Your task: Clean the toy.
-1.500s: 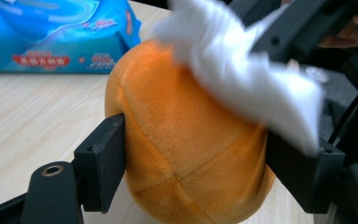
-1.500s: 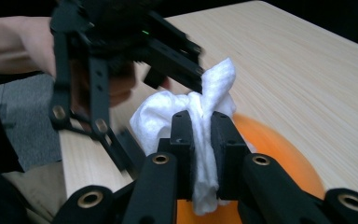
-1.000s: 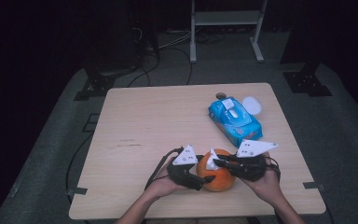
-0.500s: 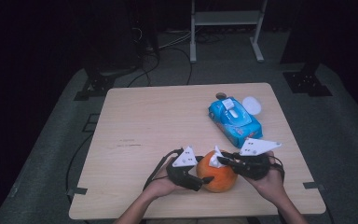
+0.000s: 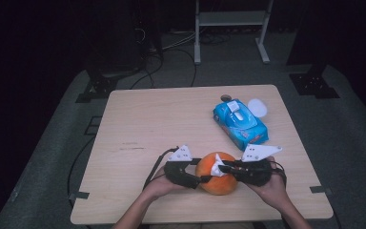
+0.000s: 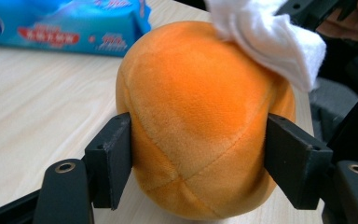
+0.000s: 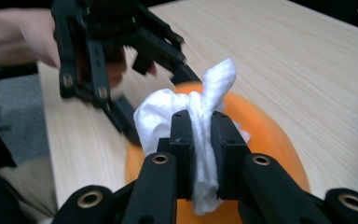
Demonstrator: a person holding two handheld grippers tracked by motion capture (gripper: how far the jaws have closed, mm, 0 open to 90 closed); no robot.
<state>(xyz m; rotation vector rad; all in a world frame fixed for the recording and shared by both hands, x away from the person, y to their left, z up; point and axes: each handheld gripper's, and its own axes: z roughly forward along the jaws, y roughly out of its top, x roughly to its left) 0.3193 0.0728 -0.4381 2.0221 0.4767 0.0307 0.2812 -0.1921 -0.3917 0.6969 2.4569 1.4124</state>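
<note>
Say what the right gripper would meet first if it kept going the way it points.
Probably the left gripper: the right gripper, shut on a white wipe, points across the orange plush ball toward it; depth is unclear.

- Blue wipes pack [image 6: 60, 23] by my left gripper: red label and white lettering, too blurred to read.
- No other text legible.
</note>
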